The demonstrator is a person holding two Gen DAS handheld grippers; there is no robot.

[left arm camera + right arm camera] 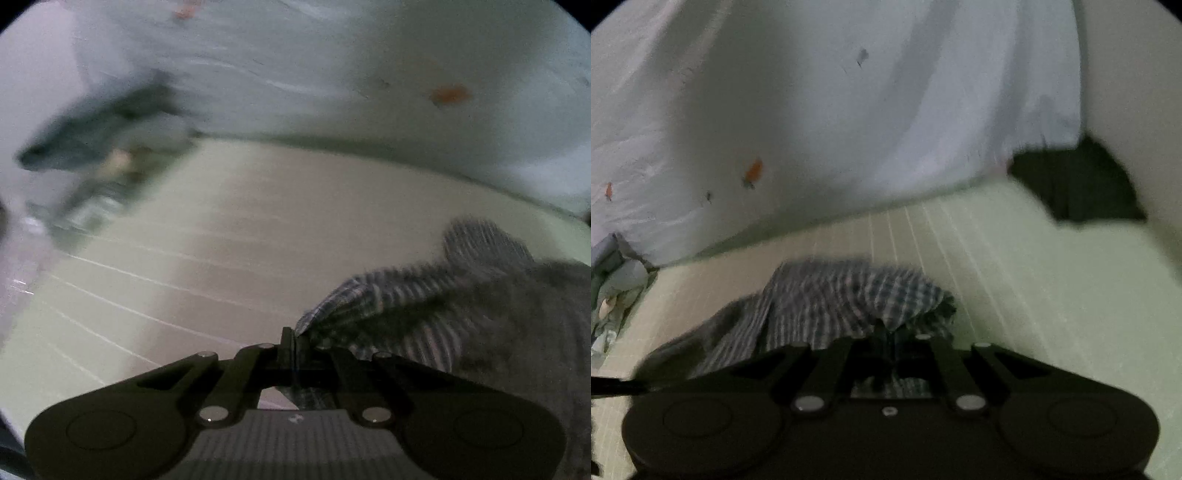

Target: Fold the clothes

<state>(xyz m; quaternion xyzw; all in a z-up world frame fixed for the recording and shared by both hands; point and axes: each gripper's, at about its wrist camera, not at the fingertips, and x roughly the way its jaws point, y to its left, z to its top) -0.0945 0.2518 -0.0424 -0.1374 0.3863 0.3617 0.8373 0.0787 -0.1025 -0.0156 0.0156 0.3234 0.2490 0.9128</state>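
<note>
A grey and white checked garment [424, 302] lies bunched on a pale green striped bed sheet [221, 240]. My left gripper [294, 341] is shut on an edge of the garment, which trails off to the right. In the right wrist view the same checked garment [849, 295] is heaped just ahead of my right gripper [884, 332], which is shut on a fold of it. Both views are blurred by motion.
A whitish wall [831, 110] with orange marks rises right behind the bed. A dark blurred object [103, 122] sits at the left, and a dark cloth [1078, 181] lies at the far right corner. A heap of clutter [613, 295] sits at the left edge.
</note>
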